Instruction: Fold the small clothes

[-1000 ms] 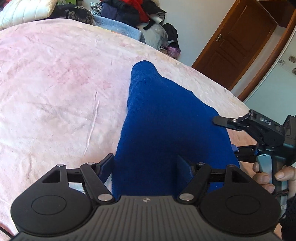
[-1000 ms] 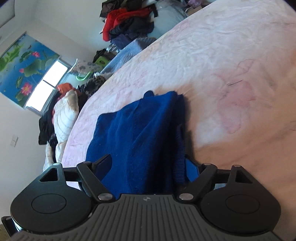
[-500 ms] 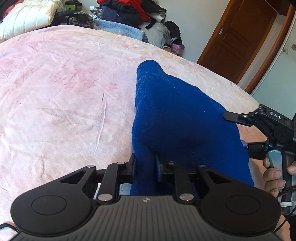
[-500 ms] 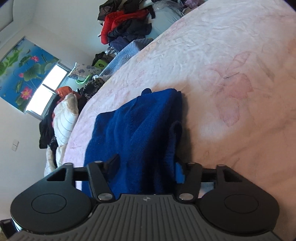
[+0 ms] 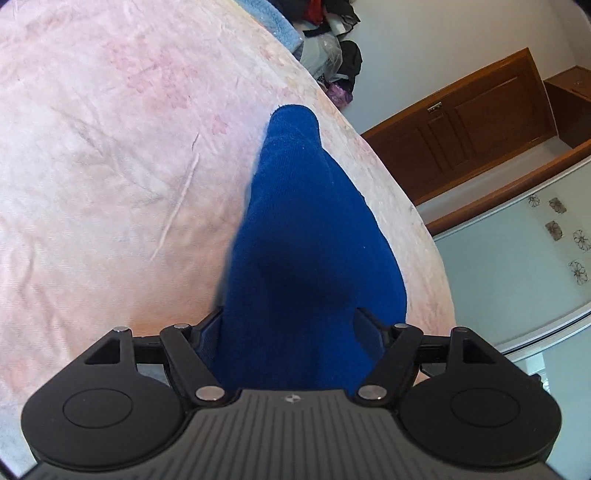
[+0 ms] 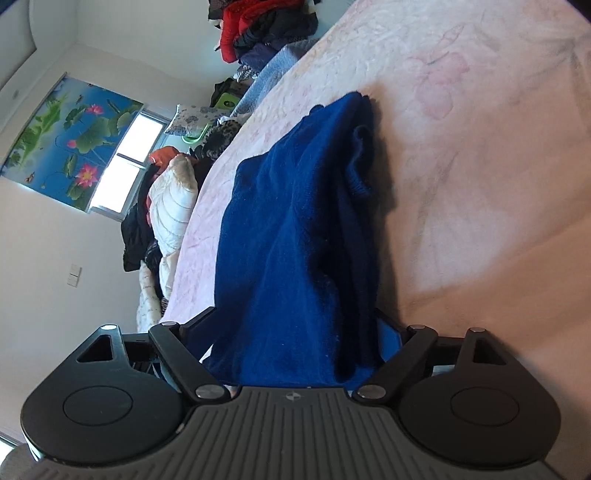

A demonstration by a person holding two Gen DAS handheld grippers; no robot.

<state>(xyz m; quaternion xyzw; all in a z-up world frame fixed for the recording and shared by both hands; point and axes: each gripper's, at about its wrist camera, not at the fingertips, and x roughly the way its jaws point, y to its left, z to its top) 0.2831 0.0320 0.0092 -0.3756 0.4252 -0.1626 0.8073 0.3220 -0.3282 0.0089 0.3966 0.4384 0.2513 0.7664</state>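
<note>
**Fold in progress: blue garment bunched between both grippers**

In the left wrist view, we see the left gripper (image 5: 291, 325) with its jaws spread wide. The blue garment (image 5: 295, 240) fills the gap between them, but the fingers stand apart on either side of the cloth and do not pinch it. We judge this gripper released, with the fabric only resting between the jaws.

In the right wrist view, the right gripper (image 6: 295, 328) is likewise spread wide. The blue garment (image 6: 295, 229) passes through the gap and touches both inner faces; whether any hem is caught lower down is hidden.

Beyond the jaws, the garment runs away across the pink bed (image 5: 110, 166). It lies gathered into a narrow, doubled strip, with one layer over another and a loose rolled edge on its right side in the right wrist view.

We judge the task as partly done: a lengthwise fold is made, but the strip is untidy. Smoothing and a crosswise fold remain.

At the far edge of the bed lies a clothes pile (image 6: 266, 26).
</note>
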